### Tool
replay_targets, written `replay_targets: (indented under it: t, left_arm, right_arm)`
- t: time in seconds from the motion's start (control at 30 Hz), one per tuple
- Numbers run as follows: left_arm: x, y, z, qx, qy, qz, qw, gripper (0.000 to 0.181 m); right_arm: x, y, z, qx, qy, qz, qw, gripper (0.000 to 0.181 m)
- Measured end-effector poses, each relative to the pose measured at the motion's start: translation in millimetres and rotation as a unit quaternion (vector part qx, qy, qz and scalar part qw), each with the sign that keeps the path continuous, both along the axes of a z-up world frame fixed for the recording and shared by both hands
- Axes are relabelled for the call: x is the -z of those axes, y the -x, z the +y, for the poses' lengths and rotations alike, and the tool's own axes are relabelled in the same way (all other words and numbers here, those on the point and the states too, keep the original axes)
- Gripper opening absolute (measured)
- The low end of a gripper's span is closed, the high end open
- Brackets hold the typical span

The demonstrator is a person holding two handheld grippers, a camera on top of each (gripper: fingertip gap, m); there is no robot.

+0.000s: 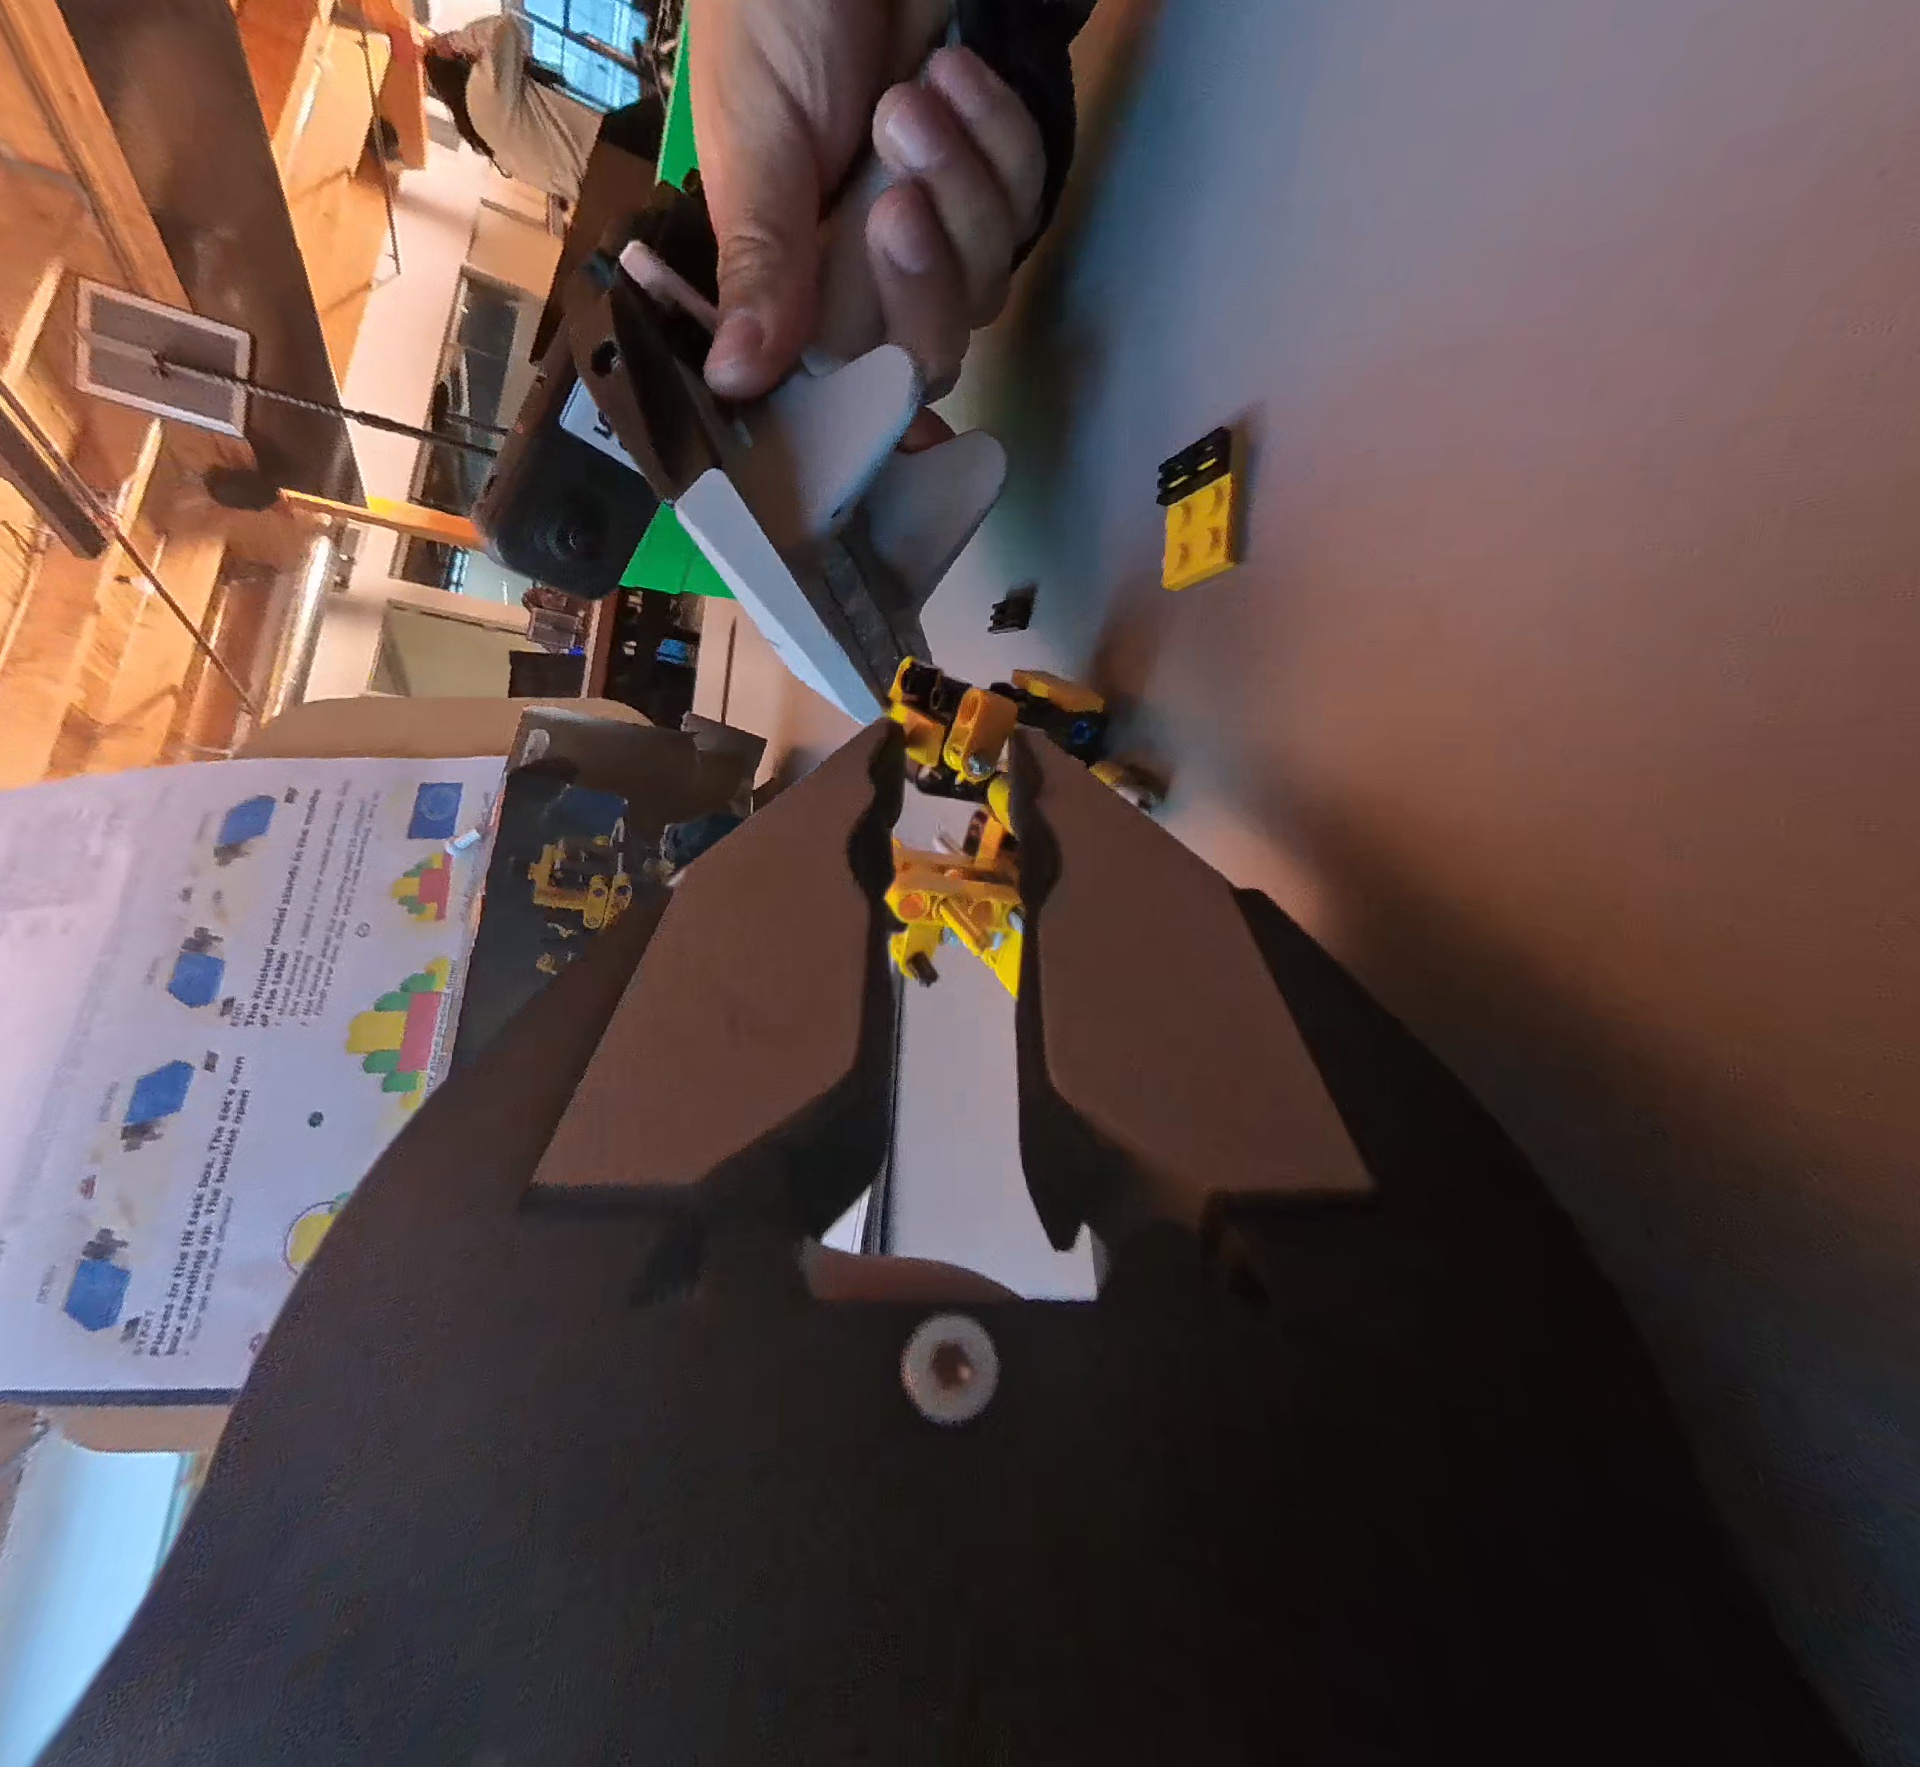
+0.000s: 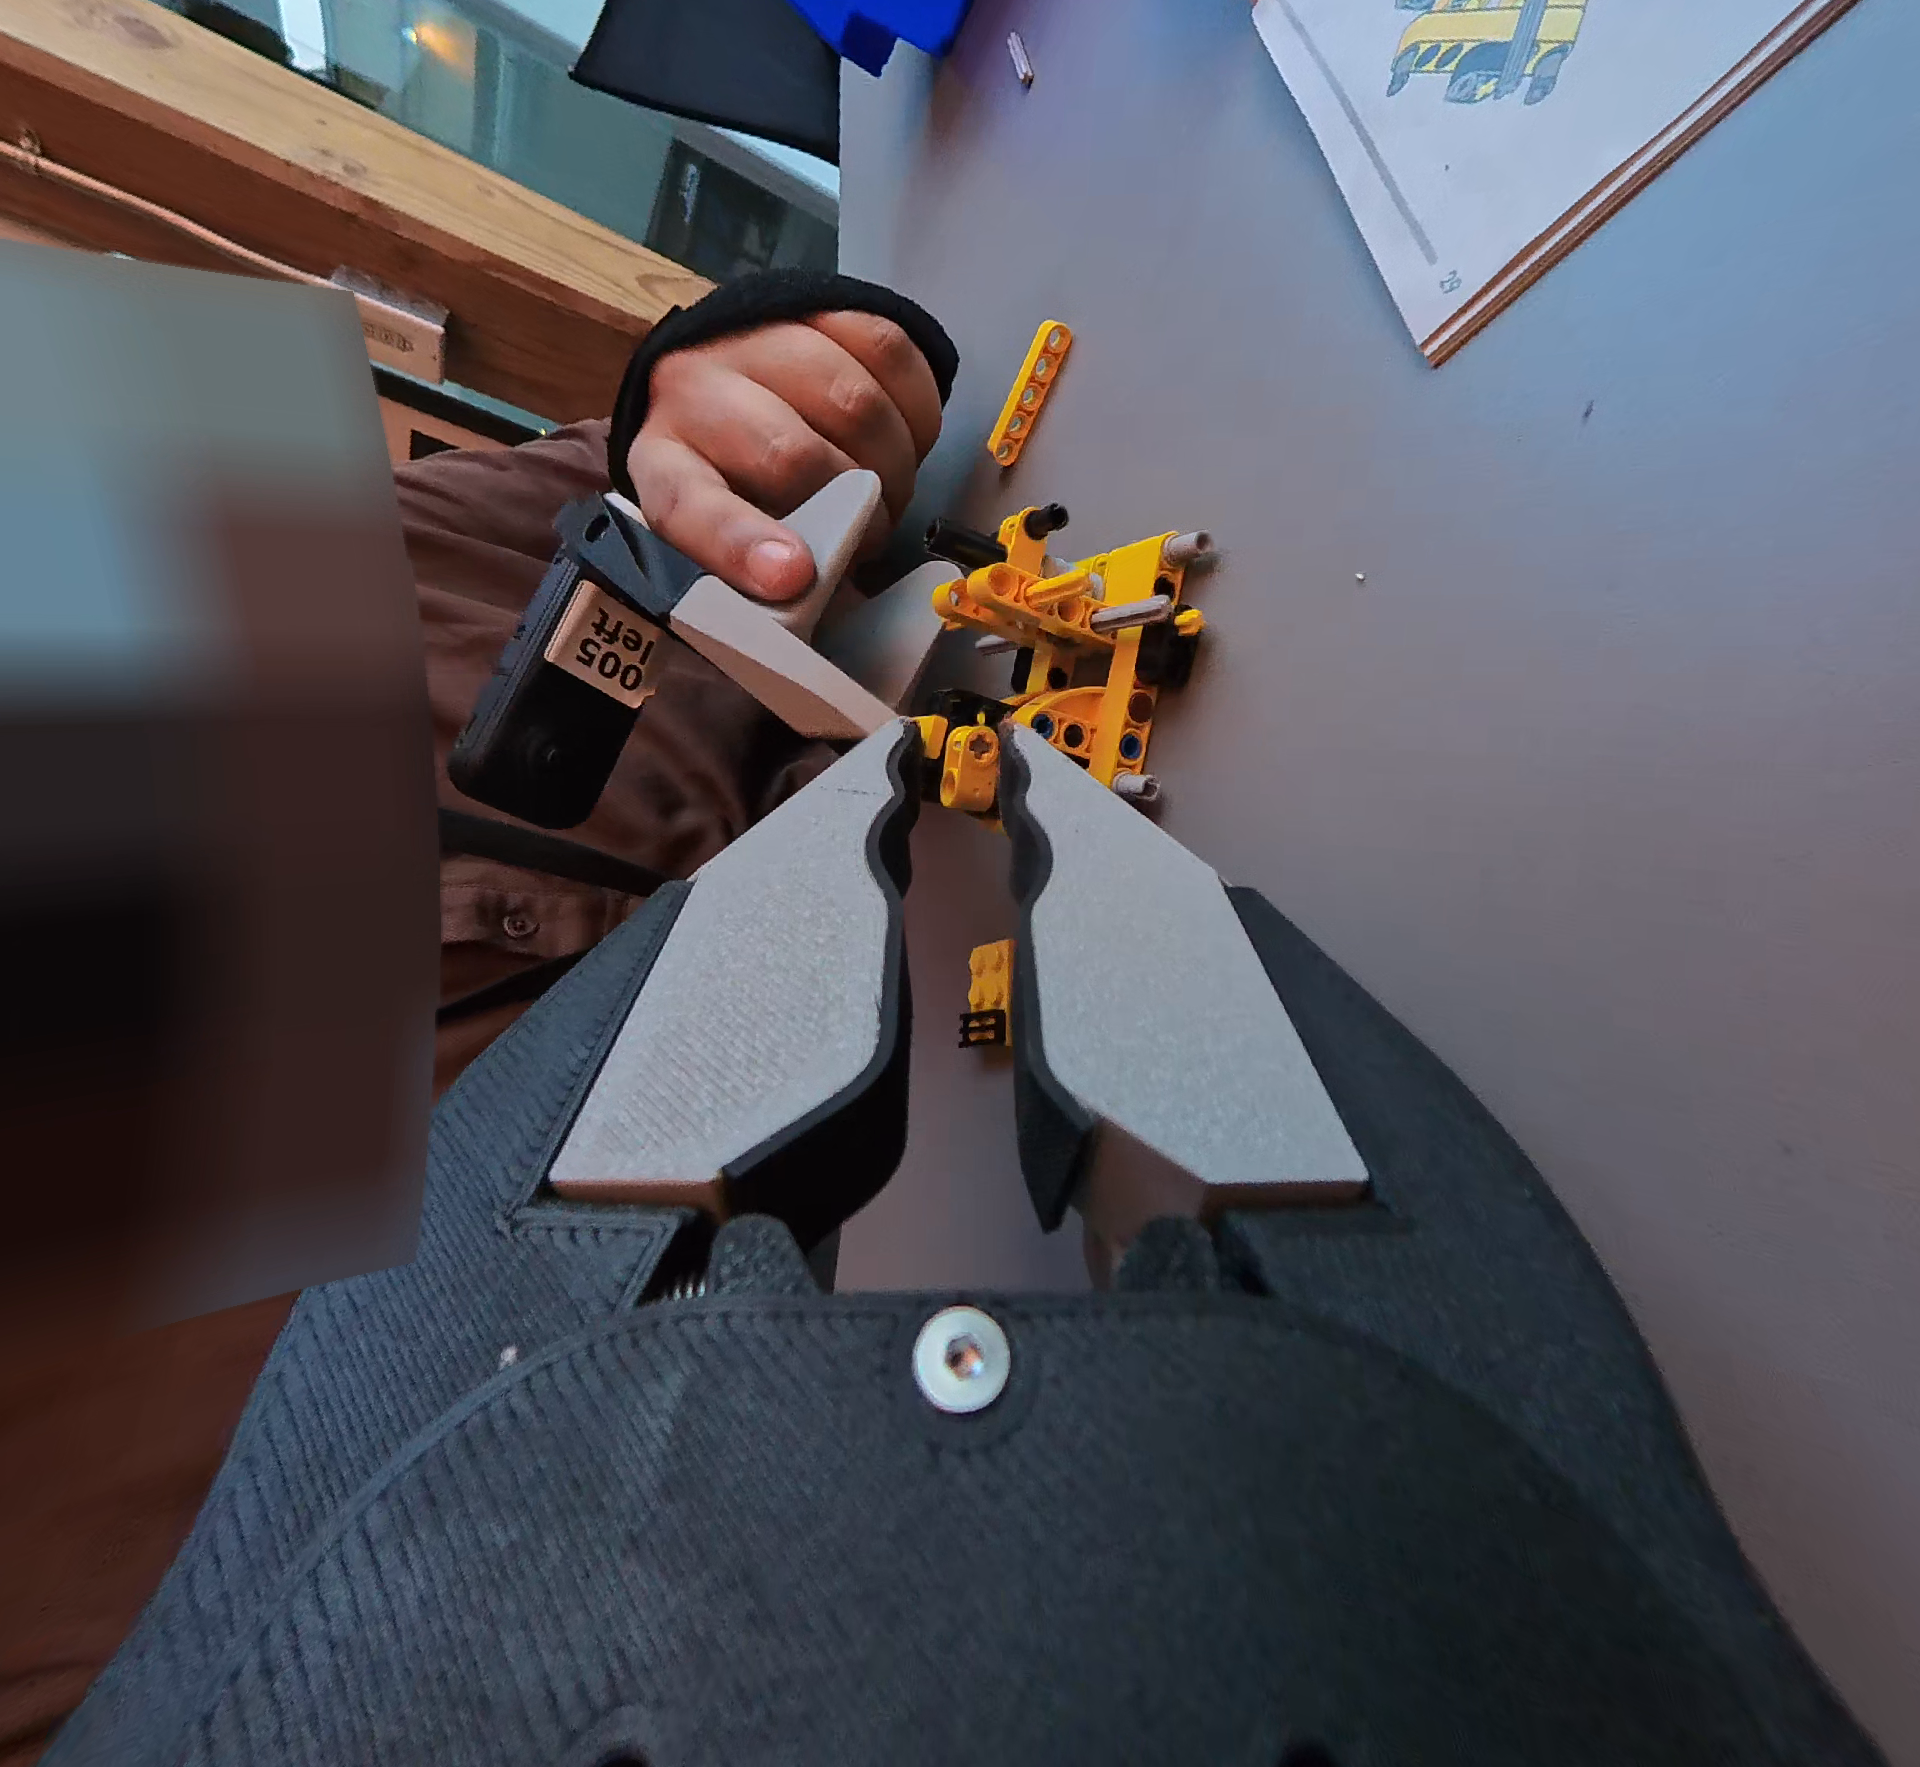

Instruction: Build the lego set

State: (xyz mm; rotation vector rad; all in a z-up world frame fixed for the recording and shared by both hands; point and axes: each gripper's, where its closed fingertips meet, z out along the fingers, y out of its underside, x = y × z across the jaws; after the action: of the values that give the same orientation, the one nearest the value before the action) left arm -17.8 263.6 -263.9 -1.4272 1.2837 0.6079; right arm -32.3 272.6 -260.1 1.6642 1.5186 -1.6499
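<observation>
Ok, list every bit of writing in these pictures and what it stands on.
I don't quote writing, so this lists only where it stands.
White sticker on the black camera: short printed label, legible.
White printed instruction sheet: several text lines, mostly blurred.
White booklet page with a yellow vehicle drawing: small corner number.
Second white camera sticker: mostly hidden.

Yellow-and-black lego assembly point(image 2: 1070, 657) with grey pins lies mid-frame on the table; loose yellow beam point(image 2: 1029, 392) above it; small yellow plate point(image 2: 992, 974) below.
</observation>
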Motion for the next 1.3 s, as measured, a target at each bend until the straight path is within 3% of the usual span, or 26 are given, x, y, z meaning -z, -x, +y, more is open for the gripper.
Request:
replay_targets:
  t: [0.13, 0.3, 0.53, 0.73, 0.9, 1.0, 1.07, 1.17, 1.3]
  left_arm:
    - [-1, 0, 1, -0.001, 0.011, -0.021, 1.000, 0.014]
    - [-2, 3, 1, -0.005, 0.028, -0.051, 0.998, 0.013]
    - [-2, 6, 2, -0.007, 0.023, -0.047, 0.999, 0.013]
    - [-2, 8, 3, -0.012, 0.024, -0.050, 0.998, 0.013]
    - [-2, 8, 3, -0.012, 0.023, -0.049, 0.998, 0.013]
    - [-2, 8, 2, -0.012, 0.021, -0.045, 0.999, 0.013]
    - [-2, 8, 2, -0.011, 0.021, -0.045, 0.999, 0.013]
    - [-2, 8, 2, -0.010, 0.023, -0.048, 0.999, 0.013]
    - [-2, 8, 3, -0.010, 0.024, -0.049, 0.998, 0.013]
  right_arm:
    - [0, 0, 1, -0.002, -0.012, 0.006, 1.000, 0.012]
    - [-13, -4, 4, -0.012, -0.044, 0.045, 0.998, 0.040]
    - [-6, -34, 3, -0.029, -0.229, 0.141, 0.963, 0.050]
    - [16, -57, -15, -0.025, -0.367, 0.170, 0.914, 0.043]
    - [34, -55, -15, -0.033, -0.462, 0.167, 0.870, 0.037]
    - [36, -51, -22, -0.034, -0.464, 0.178, 0.867, 0.031]
    - [36, -48, -20, -0.029, -0.471, 0.183, 0.863, 0.013]
    - [34, -46, -17, -0.023, -0.469, 0.190, 0.862, 0.012]
    - [12, -31, -8, 0.035, -0.449, 0.214, 0.867, 0.012]
